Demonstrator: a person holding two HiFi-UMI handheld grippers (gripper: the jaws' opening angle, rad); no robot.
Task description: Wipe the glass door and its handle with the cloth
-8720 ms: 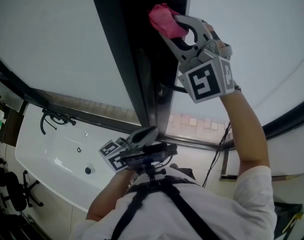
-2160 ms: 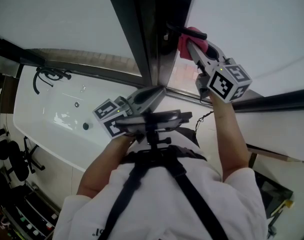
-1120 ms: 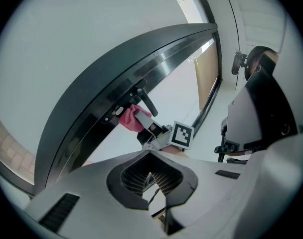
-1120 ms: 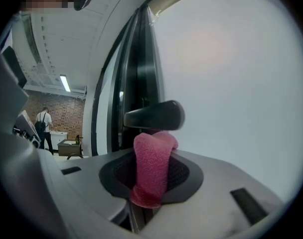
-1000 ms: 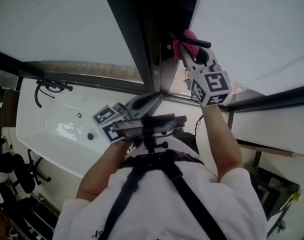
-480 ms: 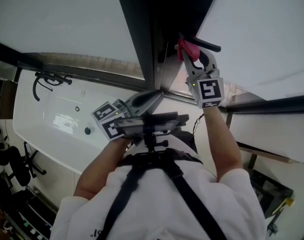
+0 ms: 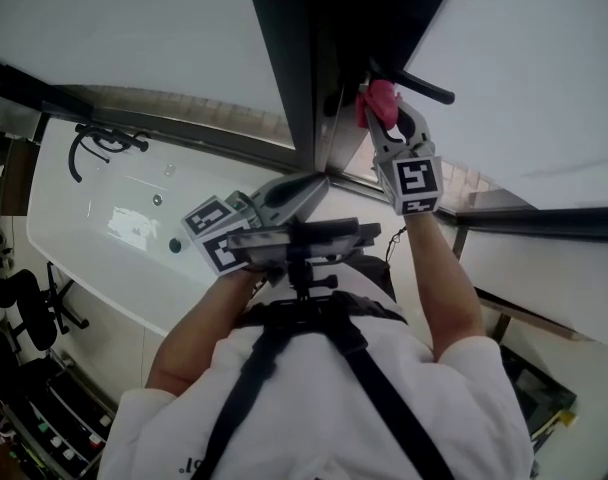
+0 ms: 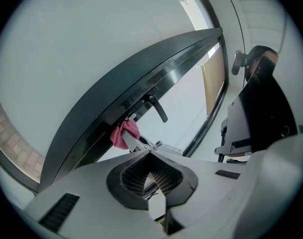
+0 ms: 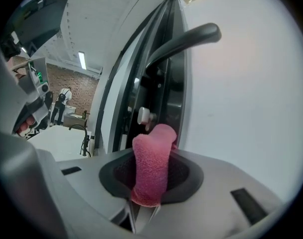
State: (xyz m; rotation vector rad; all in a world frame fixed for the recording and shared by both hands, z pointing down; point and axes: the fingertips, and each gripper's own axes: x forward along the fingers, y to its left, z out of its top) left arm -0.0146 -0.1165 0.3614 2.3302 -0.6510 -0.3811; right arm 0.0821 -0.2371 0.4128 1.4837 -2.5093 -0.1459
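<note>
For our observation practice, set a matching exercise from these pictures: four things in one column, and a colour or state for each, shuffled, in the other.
Things:
1. cloth
2. door handle
3. left gripper
4. bathtub

Descriptions:
A. white, at the head view's left
B. jaws together, nothing between them
C. pink, clamped in the right gripper
D. black lever on the door

Pairs: 1-C, 2-D, 3-B, 4-A.

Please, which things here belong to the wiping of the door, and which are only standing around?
Belong to the job:
- pink cloth, clamped in the right tongs
- black door handle
- glass door

Only standing around:
- white bathtub
- black tap on its rim
- left tongs, shut and empty
</note>
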